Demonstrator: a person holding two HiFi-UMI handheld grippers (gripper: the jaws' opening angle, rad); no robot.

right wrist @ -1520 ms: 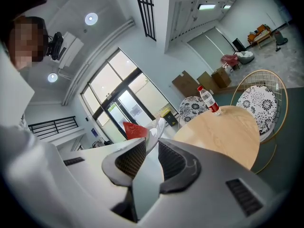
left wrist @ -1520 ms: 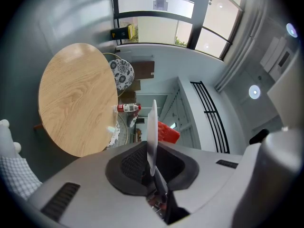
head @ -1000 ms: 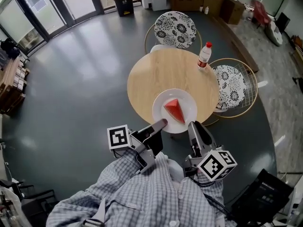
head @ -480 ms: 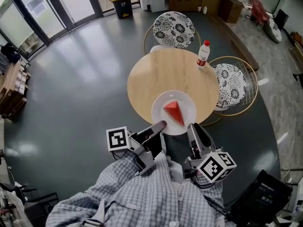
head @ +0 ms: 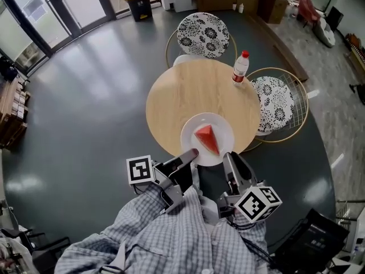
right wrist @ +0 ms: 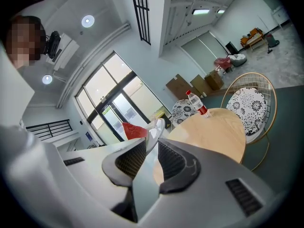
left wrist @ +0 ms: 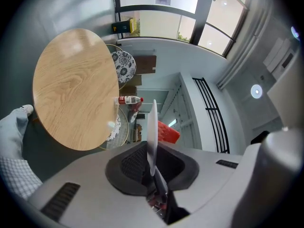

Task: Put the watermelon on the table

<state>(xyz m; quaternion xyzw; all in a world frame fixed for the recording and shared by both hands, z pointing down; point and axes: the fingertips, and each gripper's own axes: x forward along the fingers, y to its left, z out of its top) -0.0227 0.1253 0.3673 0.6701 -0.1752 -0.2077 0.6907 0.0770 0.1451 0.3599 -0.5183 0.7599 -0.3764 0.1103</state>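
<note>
Head view: the left gripper and right gripper each pinch the near rim of a white plate. The watermelon, a red wedge, lies on the plate's middle. The plate overlaps the near edge of the round table, partly out past it. From above I cannot tell whether it rests on the wood or hangs just over it. If it is let go here, the overhanging part could tip it off the edge, so it likely needs to go further in. A bottle stands at the far right, well apart and no obstacle.

Left gripper view: the jaws stand narrow, clamped on the thin plate edge, with the wedge just behind it. So slim a hold could slip if the plate is jolted.

Right gripper view: these jaws are likewise closed on the rim, and the slice sits upright with its flesh bright and unbroken. The table top lies beyond. If one side drops faster than the other, the plate tilts and the wet slice may slide off.
</note>
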